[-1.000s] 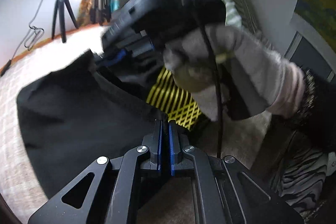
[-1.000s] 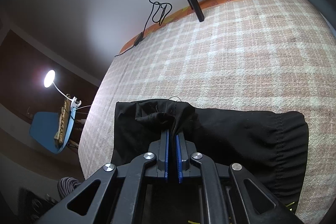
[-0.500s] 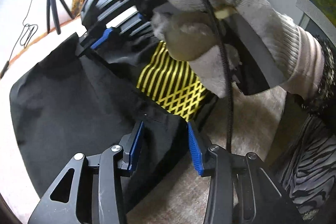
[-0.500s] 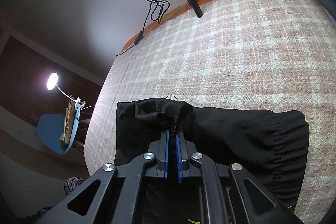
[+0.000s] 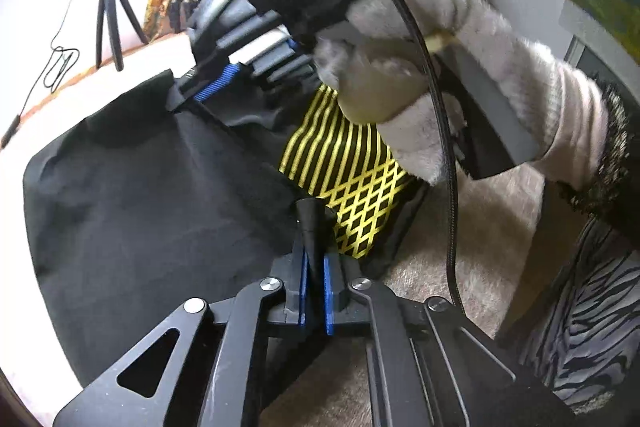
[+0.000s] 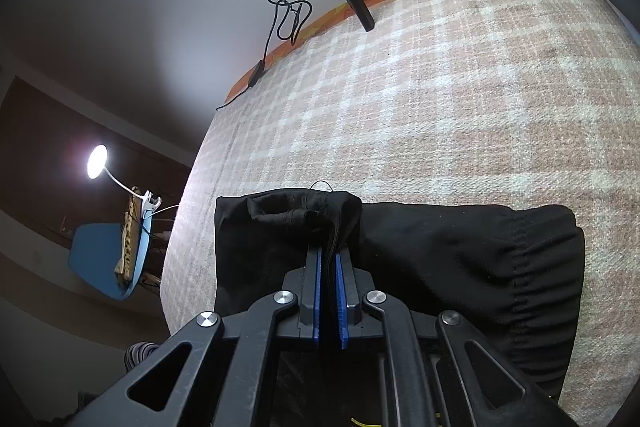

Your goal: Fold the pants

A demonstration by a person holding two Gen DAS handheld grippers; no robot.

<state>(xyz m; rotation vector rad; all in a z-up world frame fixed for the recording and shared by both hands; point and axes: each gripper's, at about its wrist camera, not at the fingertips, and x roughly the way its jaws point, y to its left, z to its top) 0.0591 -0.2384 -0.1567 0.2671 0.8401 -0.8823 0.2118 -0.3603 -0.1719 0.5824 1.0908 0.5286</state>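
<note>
The black pants [image 5: 152, 195] with a yellow-patterned panel [image 5: 348, 183] lie on the plaid bed cover. My left gripper [image 5: 314, 259] is shut on a pinch of black cloth at the near edge, beside the yellow panel. My right gripper [image 6: 330, 259] is shut on a bunched fold of the pants [image 6: 460, 259] near their far left corner. It also shows in the left wrist view [image 5: 208, 91], held by a gloved hand [image 5: 440, 83] above the pants.
The plaid bed cover [image 6: 440, 99] stretches beyond the pants. A tripod [image 5: 112, 15] and a dangling cable [image 6: 288, 15] stand at the far edge by the wall. A striped cloth [image 5: 592, 339] lies at the right. A blue chair [image 6: 108, 259] is off the bed's left side.
My left gripper opened half a second ago and has now shut on the pants' near edge. My right gripper has kept its hold with little movement.
</note>
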